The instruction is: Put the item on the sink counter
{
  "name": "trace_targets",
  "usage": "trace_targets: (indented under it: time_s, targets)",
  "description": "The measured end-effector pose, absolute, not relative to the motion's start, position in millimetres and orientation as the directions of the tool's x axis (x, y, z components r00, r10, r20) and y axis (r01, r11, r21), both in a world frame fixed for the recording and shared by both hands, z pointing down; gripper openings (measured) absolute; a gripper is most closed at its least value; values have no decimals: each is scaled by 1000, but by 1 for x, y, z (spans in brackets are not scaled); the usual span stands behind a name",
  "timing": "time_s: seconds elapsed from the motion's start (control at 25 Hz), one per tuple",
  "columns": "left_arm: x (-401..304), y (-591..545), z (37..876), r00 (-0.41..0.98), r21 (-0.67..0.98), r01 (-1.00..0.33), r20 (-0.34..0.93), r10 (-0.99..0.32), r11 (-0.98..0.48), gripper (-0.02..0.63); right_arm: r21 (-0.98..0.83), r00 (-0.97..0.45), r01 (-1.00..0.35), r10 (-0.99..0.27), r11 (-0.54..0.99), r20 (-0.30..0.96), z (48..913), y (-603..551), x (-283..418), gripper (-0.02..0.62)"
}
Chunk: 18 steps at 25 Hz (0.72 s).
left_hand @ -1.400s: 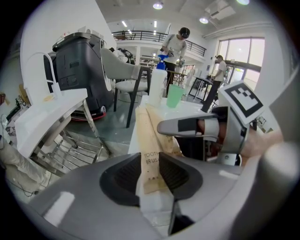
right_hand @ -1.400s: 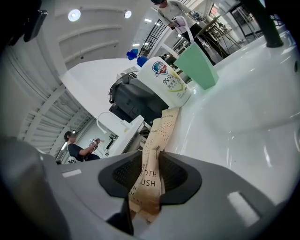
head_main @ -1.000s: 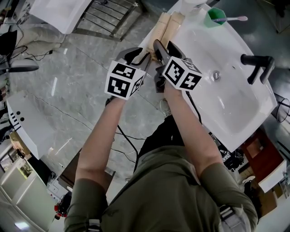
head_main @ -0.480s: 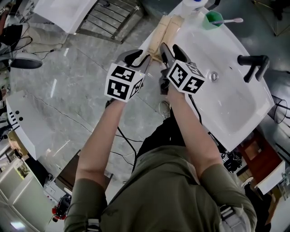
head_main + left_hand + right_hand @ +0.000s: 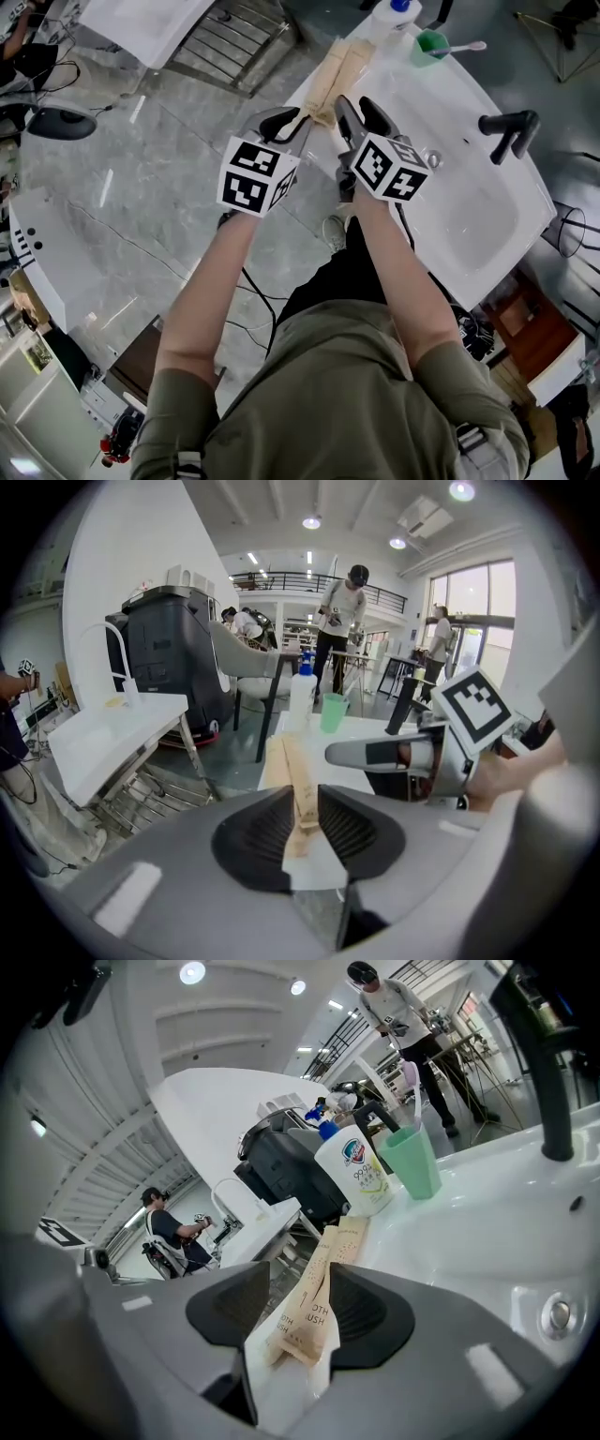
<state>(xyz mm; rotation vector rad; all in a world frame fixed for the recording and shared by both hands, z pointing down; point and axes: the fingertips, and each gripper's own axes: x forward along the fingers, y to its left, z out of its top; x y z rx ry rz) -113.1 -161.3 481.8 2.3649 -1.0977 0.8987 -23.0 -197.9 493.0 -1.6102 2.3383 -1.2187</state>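
Moved: over the last second the right gripper (image 5: 358, 107) has slid a touch nearer the drain (image 5: 560, 1313); the left gripper (image 5: 289, 122) has barely budged.
Left jaws: parted by a narrow slot and clamped on nothing. Through the slot its own view shows the near end of a box and white counter.
Right jaws: apart too, with no grip on anything. The printed ends of both boxes show in the gap, lying flat.
Item: two tan toothbrush boxes (image 5: 336, 70) lie side by side on the sink counter (image 5: 394, 73), along its left edge. Their near ends are just ahead of the jaw tips.
Grippers: side by side at the counter's near left corner, the left one out over the floor, the right one over the counter rim.
Far end of counter: a soap bottle (image 5: 389, 14) stands just beyond the boxes. Beside it is a green cup (image 5: 429, 45) with a toothbrush (image 5: 466, 45) poking out.
Faucet: black (image 5: 511, 136), on the far side of the basin (image 5: 469, 211), well apart from both grippers.
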Motion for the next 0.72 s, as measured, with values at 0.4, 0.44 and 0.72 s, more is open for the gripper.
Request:
trace_targets:
  time_s: [0.4, 0.44, 0.72]
  targets:
    - [-107, -142, 440, 524, 72, -777, 623, -580, -625, 35, -528, -491, -801, -814, 282, 311, 441, -173, -18, 131]
    - [-106, -140, 437, 528, 74, -777, 617, -583, -625, 33, -518, -493, -805, -814, 291, 308, 437, -170, -18, 122]
    - [-102, -125, 416, 551, 89, -777, 576, -604, -624, 12, -447, -508, -821, -811, 355, 290, 407, -149, -14, 44]
